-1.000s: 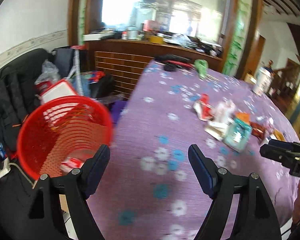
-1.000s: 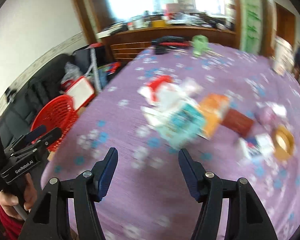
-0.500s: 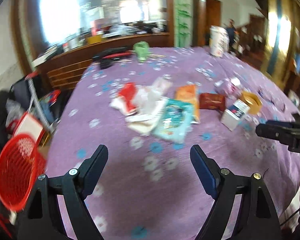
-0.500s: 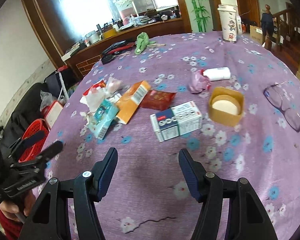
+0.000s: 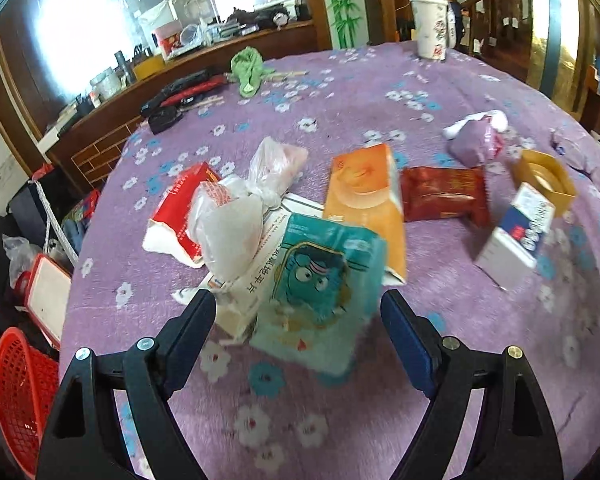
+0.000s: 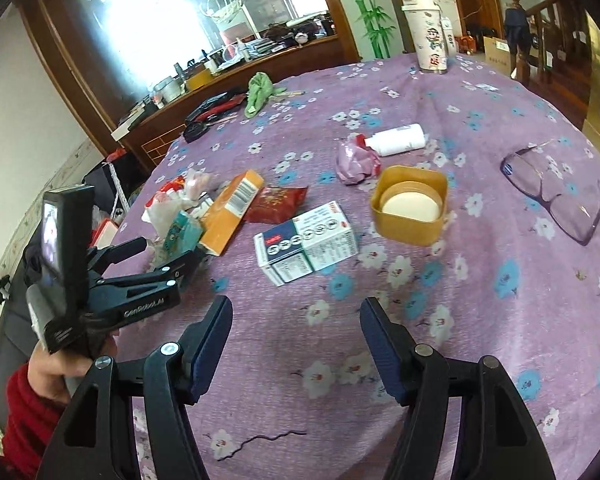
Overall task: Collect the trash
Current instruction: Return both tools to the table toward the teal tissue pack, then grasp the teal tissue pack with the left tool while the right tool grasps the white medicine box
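Note:
A heap of trash lies on the purple flowered tablecloth (image 5: pixel 340 92): a teal tissue pack (image 5: pixel 320 276), a white plastic bag (image 5: pixel 232 220), a red-and-white wrapper (image 5: pixel 180 204), an orange carton (image 5: pixel 364 196), a red snack packet (image 5: pixel 444 196) and a blue-and-white box (image 5: pixel 516 236). My left gripper (image 5: pixel 296 320) is open, its fingers on either side of the teal pack's near end. My right gripper (image 6: pixel 296 332) is open and empty, just short of the blue-and-white box (image 6: pixel 306 242). The red basket (image 5: pixel 16 392) stands on the floor at the lower left.
A yellow tub (image 6: pixel 412 204), a crumpled purple bag (image 6: pixel 354 162), a white bottle (image 6: pixel 400 140), glasses (image 6: pixel 552 192), a green cloth (image 6: pixel 260 92), a tall cup (image 6: pixel 428 40) and black pouches (image 6: pixel 212 112) also lie on the table. A wooden counter runs behind.
My left gripper swung right from the red basket and moved in on the trash heap, up to the teal pack. My right gripper turned right toward the boxes, then closed in slightly.

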`<state>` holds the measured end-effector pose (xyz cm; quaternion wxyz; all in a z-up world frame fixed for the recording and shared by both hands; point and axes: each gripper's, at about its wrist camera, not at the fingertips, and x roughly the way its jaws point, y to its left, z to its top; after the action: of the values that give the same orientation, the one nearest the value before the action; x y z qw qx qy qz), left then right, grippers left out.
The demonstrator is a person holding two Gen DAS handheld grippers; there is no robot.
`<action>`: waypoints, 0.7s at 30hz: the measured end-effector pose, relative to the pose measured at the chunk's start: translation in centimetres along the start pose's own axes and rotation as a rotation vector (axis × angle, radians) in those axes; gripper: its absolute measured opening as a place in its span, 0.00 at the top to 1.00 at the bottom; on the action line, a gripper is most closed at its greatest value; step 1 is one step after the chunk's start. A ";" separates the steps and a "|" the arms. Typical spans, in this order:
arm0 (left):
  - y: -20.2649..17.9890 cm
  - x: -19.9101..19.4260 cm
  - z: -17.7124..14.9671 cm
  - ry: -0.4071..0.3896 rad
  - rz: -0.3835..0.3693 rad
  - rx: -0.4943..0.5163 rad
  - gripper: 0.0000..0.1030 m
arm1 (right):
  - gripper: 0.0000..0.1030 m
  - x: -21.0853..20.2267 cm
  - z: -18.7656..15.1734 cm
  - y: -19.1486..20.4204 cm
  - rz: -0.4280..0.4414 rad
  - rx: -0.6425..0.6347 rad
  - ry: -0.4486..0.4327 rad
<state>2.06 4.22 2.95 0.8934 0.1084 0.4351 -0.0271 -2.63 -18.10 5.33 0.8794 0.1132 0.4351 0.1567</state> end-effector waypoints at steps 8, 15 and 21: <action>0.7 0.8 -0.1 -0.016 -0.045 -0.046 0.59 | 0.27 1.8 1.6 -1.1 -0.010 0.008 0.041; 1.7 -2.0 -1.2 -0.060 -0.134 -0.106 0.79 | 0.27 4.2 4.0 -1.9 -0.003 0.044 0.057; 2.8 -4.4 -2.8 -0.092 -0.164 -0.149 0.83 | 0.27 6.7 5.4 -2.6 0.016 0.089 0.073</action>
<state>-2.39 7.36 5.18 0.9128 0.0044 0.4019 -0.0728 6.01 -18.41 2.83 0.8557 0.1499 0.4725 0.1484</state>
